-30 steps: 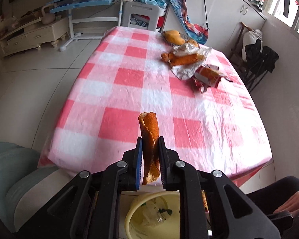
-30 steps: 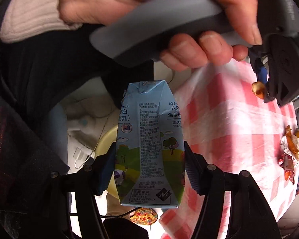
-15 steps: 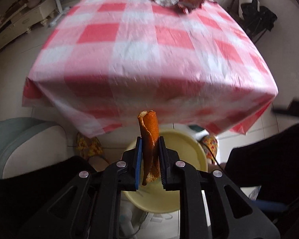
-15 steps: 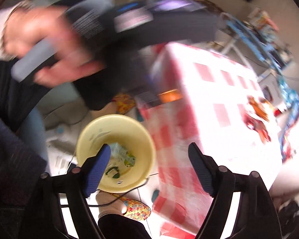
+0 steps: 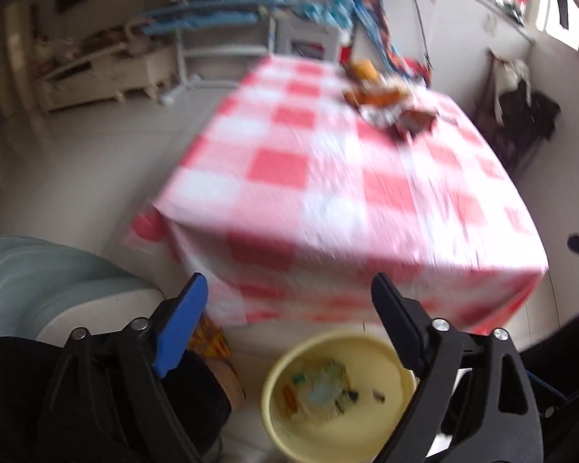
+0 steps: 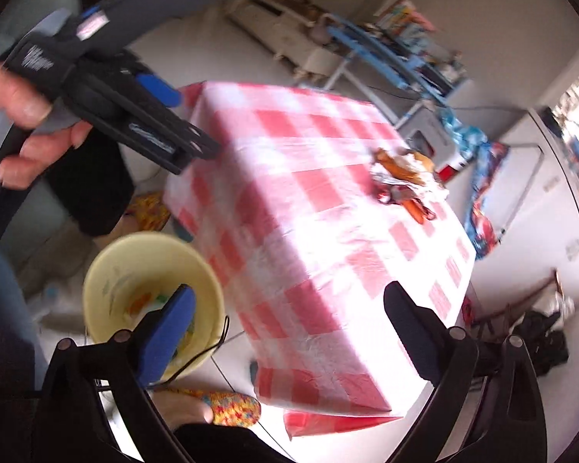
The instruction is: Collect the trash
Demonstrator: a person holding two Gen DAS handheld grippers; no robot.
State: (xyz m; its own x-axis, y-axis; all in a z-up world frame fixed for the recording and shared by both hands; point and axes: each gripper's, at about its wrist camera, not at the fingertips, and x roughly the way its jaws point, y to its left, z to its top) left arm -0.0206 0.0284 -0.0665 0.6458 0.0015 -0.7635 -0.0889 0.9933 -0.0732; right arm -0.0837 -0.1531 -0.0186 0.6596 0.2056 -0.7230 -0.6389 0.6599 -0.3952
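Observation:
A pale yellow bin stands on the floor at the near edge of the table, with a milk carton and scraps inside; it also shows in the right wrist view. My left gripper is open and empty above the bin. My right gripper is open and empty beside the bin. A heap of trash, orange peel and shiny wrappers, lies at the table's far end; it also shows in the right wrist view. The left gripper's body shows at the upper left of the right wrist view.
The table carries a red and white checked cloth. A pale green seat is at my left. A foot in a patterned slipper rests next to the bin. Shelves and a cabinet stand beyond the table.
My left gripper opened and let go of the orange peel, which now lies in the bin. My right gripper, open since dropping the milk carton, has swung towards the table.

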